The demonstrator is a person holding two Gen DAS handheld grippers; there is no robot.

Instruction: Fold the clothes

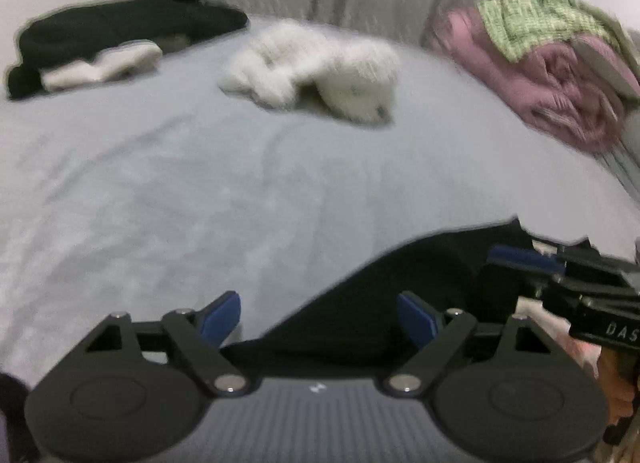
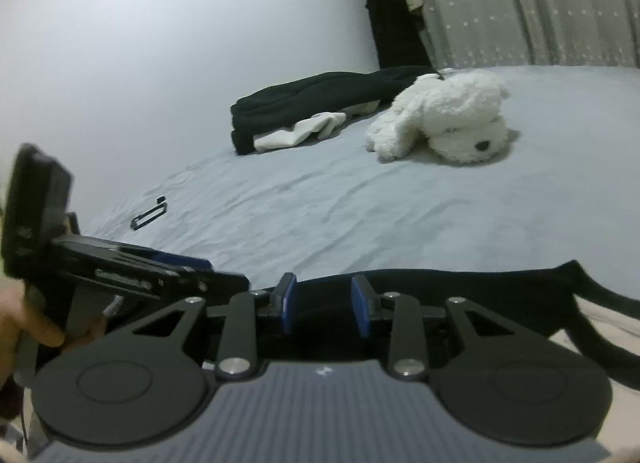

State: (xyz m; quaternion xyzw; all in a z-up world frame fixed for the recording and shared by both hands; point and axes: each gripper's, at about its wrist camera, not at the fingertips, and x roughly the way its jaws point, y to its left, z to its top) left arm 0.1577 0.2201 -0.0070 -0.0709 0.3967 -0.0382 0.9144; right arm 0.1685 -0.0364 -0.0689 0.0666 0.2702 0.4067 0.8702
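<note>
Lying at near edge of bed (image 1: 160,191), black garment (image 1: 400,283) spreads flat on grey-blue sheet, directly under both tongs. Left tongs (image 1: 318,321) spread wide, blue pads clear of fabric, nothing gripped. Right tongs (image 2: 325,307) parted narrowly over garment's dark edge, pads not pinching cloth. White plush dog (image 2: 444,119) sits mid-bed. Folded black clothes (image 2: 316,97) with white sock (image 2: 300,131) lie at far side by wall. Pink and green pile (image 1: 540,63) at bed's right side.
</note>
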